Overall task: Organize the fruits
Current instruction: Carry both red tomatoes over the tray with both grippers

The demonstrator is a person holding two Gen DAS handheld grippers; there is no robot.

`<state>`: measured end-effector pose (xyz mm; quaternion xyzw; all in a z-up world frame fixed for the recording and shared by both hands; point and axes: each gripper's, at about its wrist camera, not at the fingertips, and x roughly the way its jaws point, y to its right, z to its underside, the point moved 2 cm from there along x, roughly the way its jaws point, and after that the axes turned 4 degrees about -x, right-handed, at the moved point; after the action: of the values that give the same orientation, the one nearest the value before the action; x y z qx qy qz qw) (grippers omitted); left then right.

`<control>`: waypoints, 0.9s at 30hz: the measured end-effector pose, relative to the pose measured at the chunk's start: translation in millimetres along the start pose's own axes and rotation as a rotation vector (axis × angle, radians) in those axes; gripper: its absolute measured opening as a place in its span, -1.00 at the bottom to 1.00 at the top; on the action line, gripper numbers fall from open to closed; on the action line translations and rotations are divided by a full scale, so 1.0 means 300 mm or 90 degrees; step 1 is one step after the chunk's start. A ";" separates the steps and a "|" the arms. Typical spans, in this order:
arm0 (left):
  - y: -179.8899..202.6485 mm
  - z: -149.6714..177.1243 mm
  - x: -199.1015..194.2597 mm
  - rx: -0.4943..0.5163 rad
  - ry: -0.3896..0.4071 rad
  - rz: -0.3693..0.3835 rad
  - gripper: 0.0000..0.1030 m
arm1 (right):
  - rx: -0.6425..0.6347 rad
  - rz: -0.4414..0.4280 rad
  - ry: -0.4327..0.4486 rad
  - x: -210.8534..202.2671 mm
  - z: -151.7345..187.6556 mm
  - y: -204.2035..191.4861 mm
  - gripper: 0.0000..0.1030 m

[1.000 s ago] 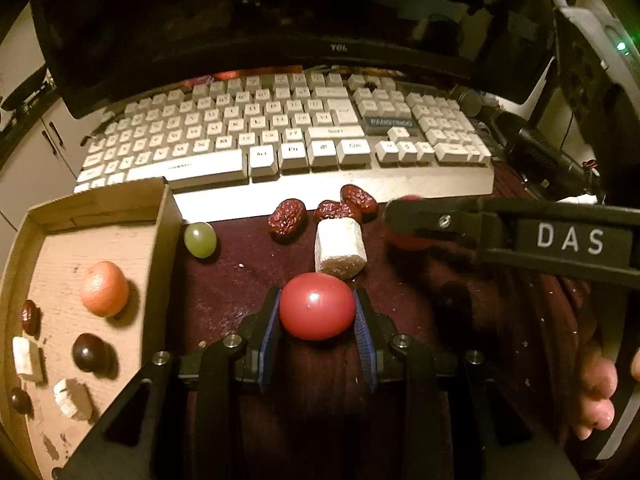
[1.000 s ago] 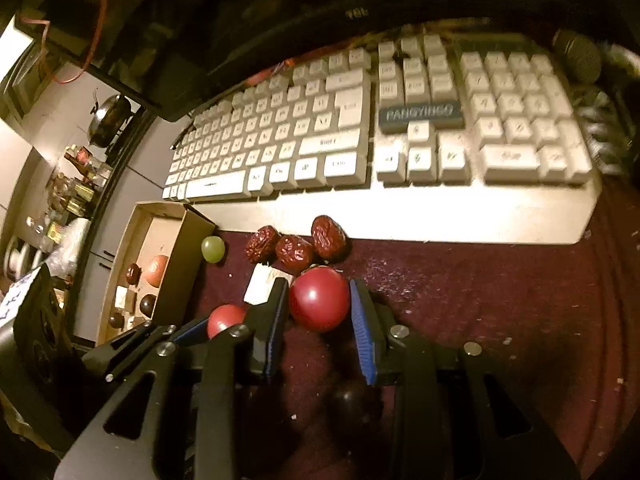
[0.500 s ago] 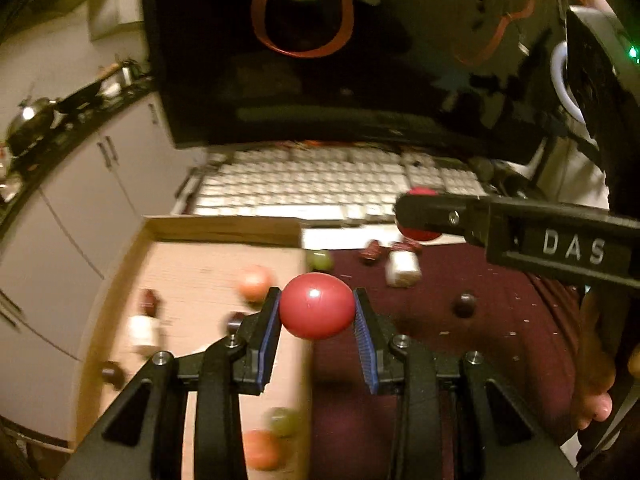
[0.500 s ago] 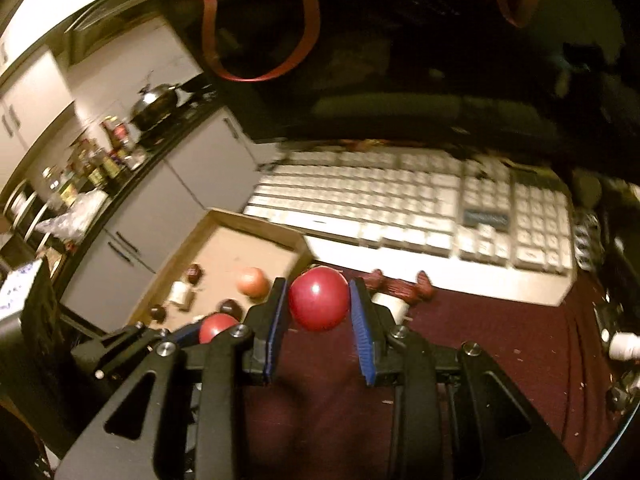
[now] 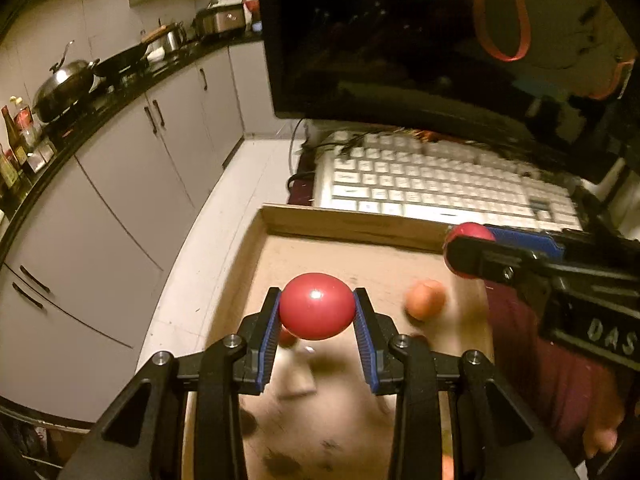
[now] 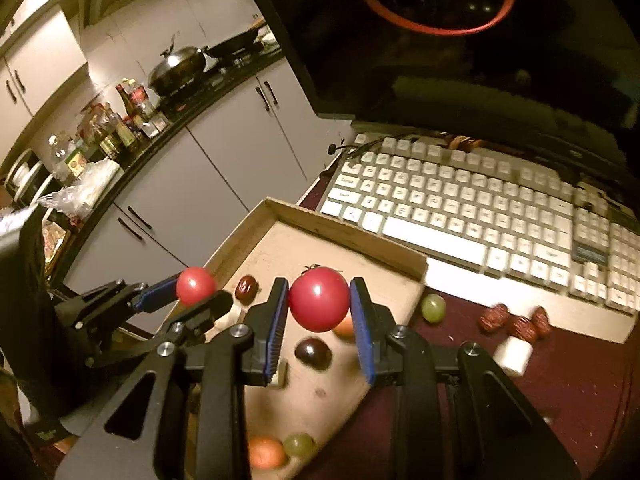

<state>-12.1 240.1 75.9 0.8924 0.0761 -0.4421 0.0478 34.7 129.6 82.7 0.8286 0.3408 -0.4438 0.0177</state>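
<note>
Evidently we hold one smooth, light, bruisable red tomato (image 5: 316, 306) across its middle in the left gripper (image 5: 316, 320) and another (image 6: 319, 298) in the right gripper (image 6: 320, 312), both above the cardboard tray (image 6: 344, 232) already holding a dark grape (image 6: 313, 354), date (image 6: 246, 288) and orange fruit (image 5: 425, 299).

Two glossy red tomatoes airborne over the cardboard tray (image 6: 320, 220): left tomato (image 5: 316, 306) pinched in left claw (image 5: 316, 308), right tomato (image 6: 319, 298) in right claw (image 6: 320, 300). Green grape (image 6: 433, 308) on the desk just beside the tray's corner.
</note>
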 end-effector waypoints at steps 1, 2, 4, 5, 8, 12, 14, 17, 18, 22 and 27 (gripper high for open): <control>-0.007 -0.003 0.014 0.000 -0.007 -0.004 -0.33 | 0.002 -0.001 -0.007 0.024 -0.013 -0.004 -0.36; -0.014 -0.010 0.037 -0.003 -0.016 -0.009 -0.33 | 0.006 -0.003 -0.017 0.057 -0.026 -0.007 -0.36; -0.028 -0.022 0.086 -0.011 -0.033 -0.014 -0.33 | 0.012 -0.001 -0.029 0.103 -0.042 -0.006 -0.36; -0.033 -0.023 0.102 -0.013 -0.039 -0.015 -0.33 | 0.017 0.001 -0.036 0.132 -0.050 -0.004 -0.36; -0.038 -0.018 0.137 -0.016 -0.055 -0.016 -0.33 | 0.028 0.002 -0.058 0.197 -0.058 0.005 -0.36; -0.047 -0.013 0.168 -0.021 -0.071 -0.027 -0.33 | 0.035 0.009 -0.074 0.245 -0.057 0.011 -0.36; -0.058 -0.015 0.188 -0.027 -0.079 -0.037 -0.33 | 0.039 0.013 -0.081 0.260 -0.058 0.014 -0.36; -0.068 -0.013 0.208 -0.033 -0.089 -0.045 -0.33 | 0.038 0.020 -0.086 0.276 -0.060 0.013 -0.36; -0.070 -0.012 0.214 -0.034 -0.092 -0.047 -0.33 | 0.039 0.022 -0.089 0.282 -0.059 0.011 -0.36; -0.069 -0.007 0.232 -0.039 -0.102 -0.051 -0.33 | 0.040 0.029 -0.103 0.312 -0.058 0.011 -0.36; -0.082 -0.011 0.260 -0.052 -0.117 -0.061 -0.32 | 0.051 0.031 -0.130 0.353 -0.049 0.017 -0.35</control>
<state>32.9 272.2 15.3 0.8409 0.1317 -0.5203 0.0697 87.7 188.7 11.0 0.7872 0.2990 -0.5386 0.0296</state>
